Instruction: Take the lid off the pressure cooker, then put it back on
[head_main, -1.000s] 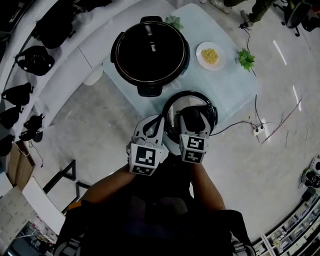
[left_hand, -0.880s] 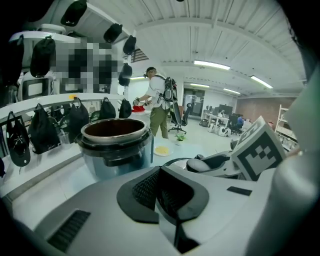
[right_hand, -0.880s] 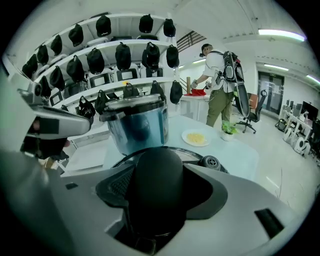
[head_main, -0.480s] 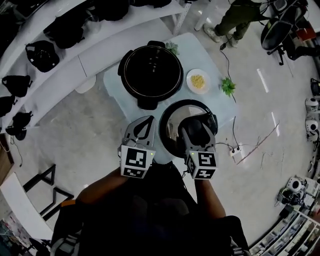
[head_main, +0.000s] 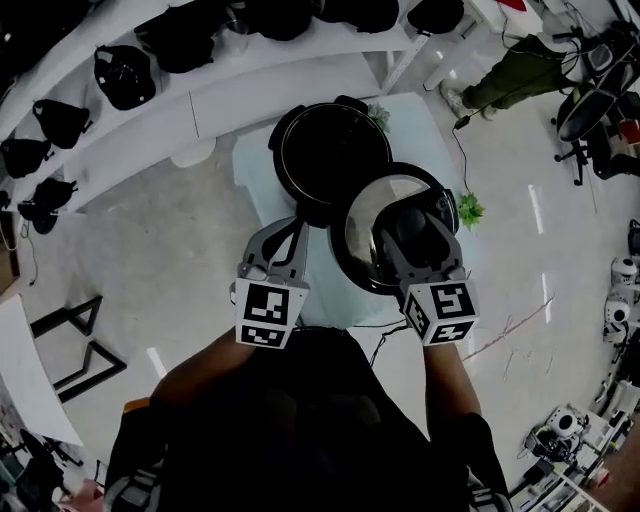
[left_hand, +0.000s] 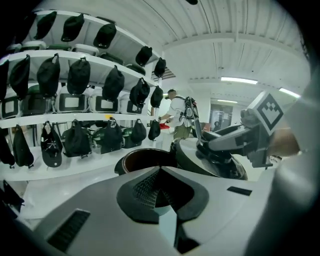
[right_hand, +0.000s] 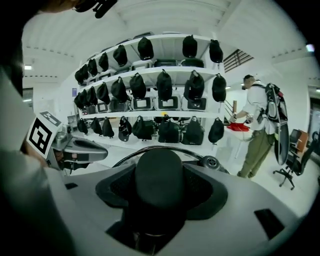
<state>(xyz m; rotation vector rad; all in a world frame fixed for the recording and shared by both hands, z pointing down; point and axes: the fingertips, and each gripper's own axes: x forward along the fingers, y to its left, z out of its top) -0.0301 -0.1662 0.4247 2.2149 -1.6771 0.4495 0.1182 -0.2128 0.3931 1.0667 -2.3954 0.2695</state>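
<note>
The black pressure cooker pot (head_main: 328, 155) stands open on a small pale table (head_main: 256, 160). My right gripper (head_main: 405, 228) is shut on the black knob (right_hand: 160, 175) of the round lid (head_main: 362, 235), holding it in the air. The lid's far edge overlaps the pot's near right rim in the head view. My left gripper (head_main: 293, 236) hovers just left of the lid, near the pot's front handle, shut with nothing in it. In the left gripper view the pot (left_hand: 145, 157) lies straight ahead and the lid (left_hand: 192, 159) is to the right.
White shelves (head_main: 150, 120) with black bags and helmets curve along the far left. Small green plants (head_main: 468, 210) sit at the table's right and far edges. A person in olive trousers (head_main: 510, 75) stands at the far right. Cables lie on the floor.
The right gripper has carried the lid up and away from me, from the table's near part to over the pot's rim. The left gripper moved along beside it.
</note>
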